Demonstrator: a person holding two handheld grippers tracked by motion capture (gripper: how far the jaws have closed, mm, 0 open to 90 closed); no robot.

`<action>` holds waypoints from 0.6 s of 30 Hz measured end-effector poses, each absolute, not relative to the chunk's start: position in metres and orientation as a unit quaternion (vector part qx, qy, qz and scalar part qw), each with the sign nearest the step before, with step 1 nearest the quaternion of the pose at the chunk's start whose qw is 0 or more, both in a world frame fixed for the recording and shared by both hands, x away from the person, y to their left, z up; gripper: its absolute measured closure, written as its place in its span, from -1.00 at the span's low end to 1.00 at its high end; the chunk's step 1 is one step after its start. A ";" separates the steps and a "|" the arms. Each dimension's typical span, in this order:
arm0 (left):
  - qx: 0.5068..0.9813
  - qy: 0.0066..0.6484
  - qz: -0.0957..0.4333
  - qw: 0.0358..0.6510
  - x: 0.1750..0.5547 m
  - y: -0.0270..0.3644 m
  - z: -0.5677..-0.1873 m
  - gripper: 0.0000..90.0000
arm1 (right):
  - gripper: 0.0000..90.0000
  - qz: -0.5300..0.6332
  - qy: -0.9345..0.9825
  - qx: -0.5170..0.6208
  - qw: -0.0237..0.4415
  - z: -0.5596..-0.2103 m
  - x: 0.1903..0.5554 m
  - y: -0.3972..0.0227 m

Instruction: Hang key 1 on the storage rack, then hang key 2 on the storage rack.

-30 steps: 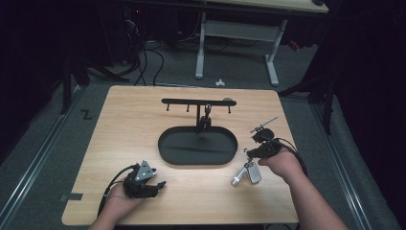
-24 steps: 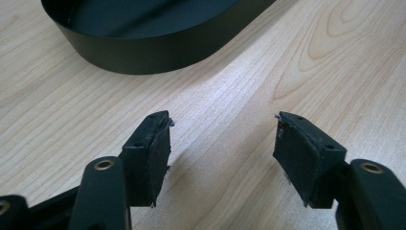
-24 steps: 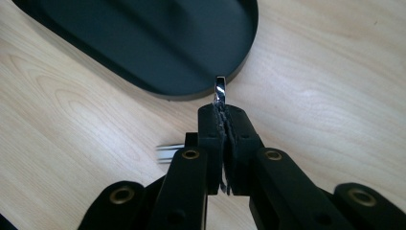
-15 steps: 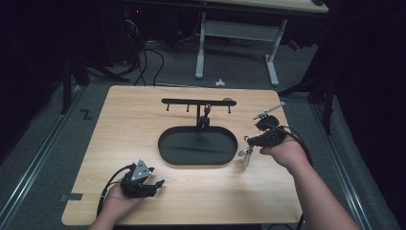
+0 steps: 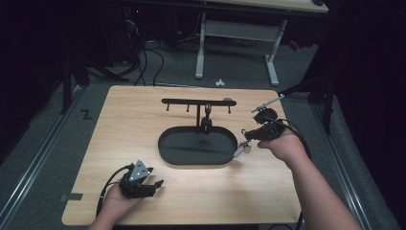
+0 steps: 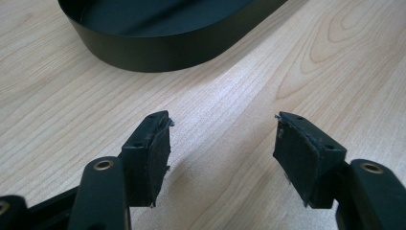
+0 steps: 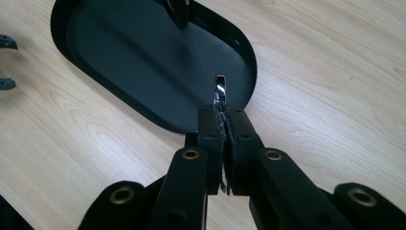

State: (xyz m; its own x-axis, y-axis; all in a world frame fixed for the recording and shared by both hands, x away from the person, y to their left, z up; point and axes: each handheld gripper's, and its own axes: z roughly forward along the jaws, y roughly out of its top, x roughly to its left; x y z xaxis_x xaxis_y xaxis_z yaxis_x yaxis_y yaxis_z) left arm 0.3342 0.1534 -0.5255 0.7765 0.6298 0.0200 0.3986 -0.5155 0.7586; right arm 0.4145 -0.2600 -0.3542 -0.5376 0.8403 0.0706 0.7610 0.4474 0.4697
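My right gripper (image 5: 249, 135) is shut on a small silver metal utensil (image 5: 241, 149), which hangs from the jaws just above the right end of the black oval tray (image 5: 167, 148). In the right gripper view the jaws (image 7: 225, 112) are pressed together, and the utensil's shiny slotted end (image 7: 220, 88) sticks out over the tray's floor (image 7: 143, 57). My left gripper (image 5: 155, 184) rests on the table at the front left. Its jaws (image 6: 222, 139) stand apart with only bare wood between them, and the tray's wall (image 6: 158, 50) lies ahead of them.
A black rack (image 5: 191, 101) with a horizontal bar and several small hooks rises on a post from the back of the tray. The wooden tabletop (image 5: 124, 124) is bordered by dark floor, cables and a desk frame (image 5: 234, 33) behind.
The right hand has risen and moved back toward the tray's right end, lifting the silver utensil off the table. The left hand has stayed put.
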 end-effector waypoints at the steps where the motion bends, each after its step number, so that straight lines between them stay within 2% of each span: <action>1: 0.858 0.300 0.147 0.390 0.334 0.153 -0.526 -0.17 | 0.93 0.230 0.846 0.473 0.086 -0.354 0.415 -0.259; 18: 0.858 0.304 0.146 0.387 0.333 0.159 -0.526 -0.17 | 0.93 0.229 0.857 0.453 0.088 -0.334 0.438 -0.232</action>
State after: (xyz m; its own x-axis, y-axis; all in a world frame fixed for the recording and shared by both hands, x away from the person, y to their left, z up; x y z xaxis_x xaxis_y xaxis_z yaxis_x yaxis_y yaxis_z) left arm 0.3329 0.1586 -0.5259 0.7723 0.6351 0.0154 0.4091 -0.5156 0.7528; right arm 0.4378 -0.2320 -0.3344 -0.5742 0.8168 0.0565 0.7359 0.4847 0.4728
